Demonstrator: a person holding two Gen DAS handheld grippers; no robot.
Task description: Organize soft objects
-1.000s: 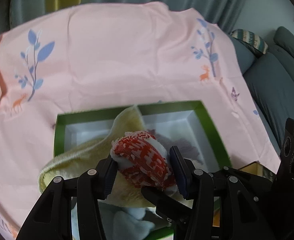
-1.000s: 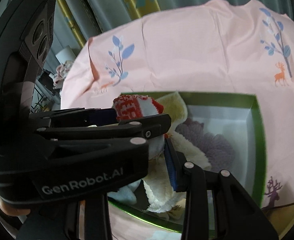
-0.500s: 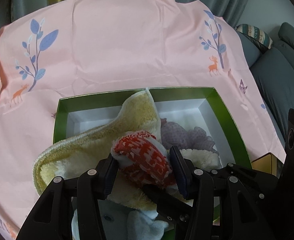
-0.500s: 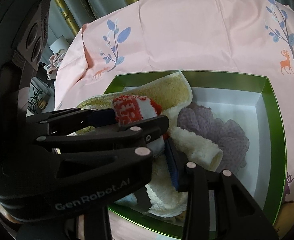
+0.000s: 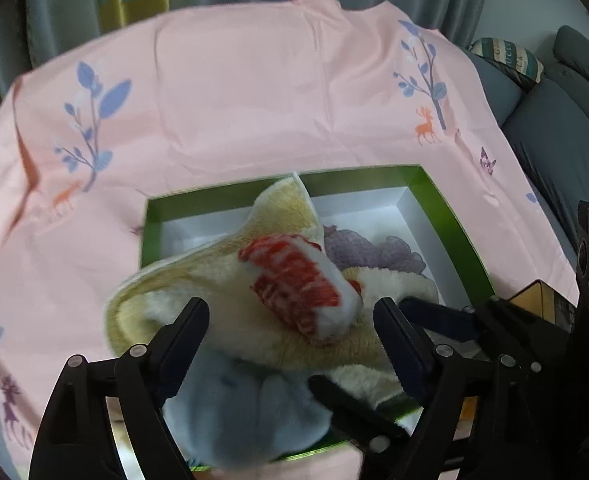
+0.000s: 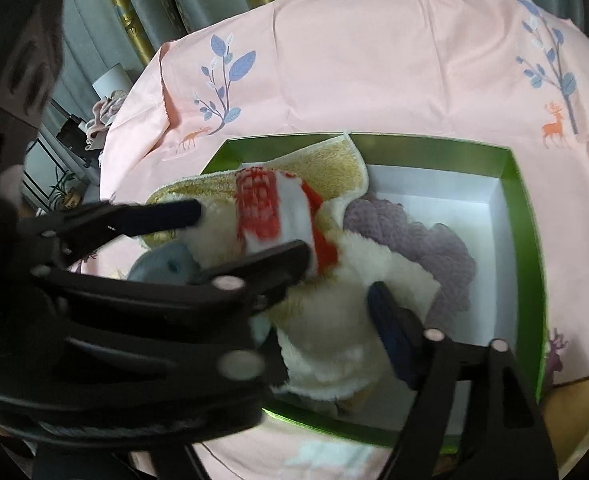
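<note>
Releasing: left gripper (image 5: 290, 316) jaws had just sprung apart, freeing the red-and-white knitted sock roll (image 5: 298, 284) | roll lay loose between them on the yellow fleece towel (image 5: 214, 272) inside the green-rimmed white box (image 5: 446, 216) | right gripper (image 6: 334, 276) jaws had also just been opening, nothing clamped | drop looked finished.

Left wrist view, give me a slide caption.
Open left claw over red-and-white sock lying on towels in green box.

We count one green box (image 5: 450, 216) on one pink cloth (image 5: 254, 100) — and five soft things in it. These are one red-and-white sock (image 5: 298, 280), one yellow towel (image 5: 278, 212), one cream towel (image 6: 334, 320), one purple cloth (image 6: 434, 248) and one pale blue piece (image 5: 234, 412).
</note>
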